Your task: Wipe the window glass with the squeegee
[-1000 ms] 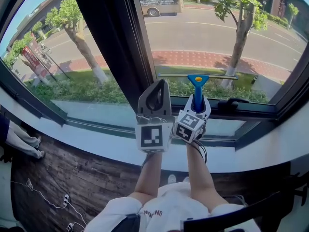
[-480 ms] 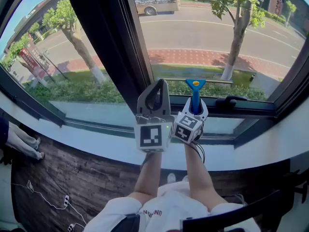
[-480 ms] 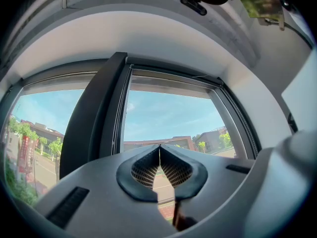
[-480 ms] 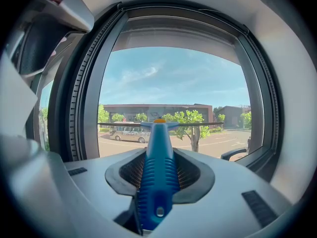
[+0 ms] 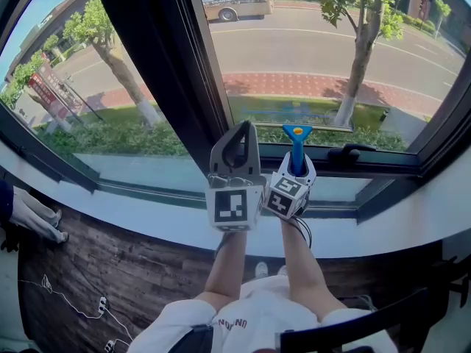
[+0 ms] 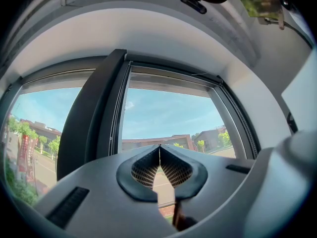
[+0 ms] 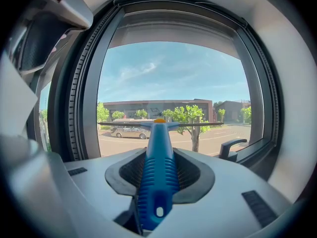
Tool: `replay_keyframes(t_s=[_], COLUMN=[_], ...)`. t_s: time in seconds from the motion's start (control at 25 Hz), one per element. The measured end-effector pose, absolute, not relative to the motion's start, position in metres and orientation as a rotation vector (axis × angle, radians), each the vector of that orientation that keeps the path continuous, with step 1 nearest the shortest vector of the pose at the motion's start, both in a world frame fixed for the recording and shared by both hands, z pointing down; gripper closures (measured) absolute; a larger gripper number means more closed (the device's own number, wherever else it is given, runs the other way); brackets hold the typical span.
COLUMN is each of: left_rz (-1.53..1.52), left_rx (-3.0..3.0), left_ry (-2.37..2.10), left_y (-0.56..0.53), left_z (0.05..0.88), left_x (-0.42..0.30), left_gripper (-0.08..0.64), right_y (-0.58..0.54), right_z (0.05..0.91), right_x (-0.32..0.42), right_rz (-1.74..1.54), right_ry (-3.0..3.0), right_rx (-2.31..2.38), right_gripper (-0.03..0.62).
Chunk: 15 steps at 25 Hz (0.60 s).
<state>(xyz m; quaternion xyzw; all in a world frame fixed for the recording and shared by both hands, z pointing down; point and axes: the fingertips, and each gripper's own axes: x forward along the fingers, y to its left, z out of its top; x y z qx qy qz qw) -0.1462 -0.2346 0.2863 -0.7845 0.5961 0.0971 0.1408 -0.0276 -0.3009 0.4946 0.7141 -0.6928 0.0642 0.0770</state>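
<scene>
**Squeegee low on the right pane**

Head view: my right gripper (image 5: 297, 169) was clamped on the blue squeegee (image 5: 297, 147). Its head pointed up, low on the window glass (image 5: 309, 50), just above the frame's bottom rail (image 5: 397, 166). My left gripper (image 5: 241, 129) stood just beside it, by the dark mullion (image 5: 158, 72), over the white sill (image 5: 132, 212).

Left gripper view: the jaws met at the tips, with nothing between them.

Right gripper view: the jaws pressed on the ribbed handle. The blade (image 7: 208, 124) ran level across the pane; I could not tell whether it touched the glass. The latch (image 7: 233, 147) sat near the frame's lower right corner.
</scene>
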Motion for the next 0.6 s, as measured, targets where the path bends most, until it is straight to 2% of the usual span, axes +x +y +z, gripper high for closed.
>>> replay_keyframes(t_s=[0.6], left_rz=[0.268], left_rx=[-2.266], left_ry=[1.744], left_y=[-0.236], left_z=[0.294], left_x=[-0.146], left_gripper=[0.555], right_y=[-0.298], right_z=[0.541], right_x=[-0.022], right_rz=[0.346], right_ry=[-2.019], right_rx=[2.058], right_gripper=[0.456])
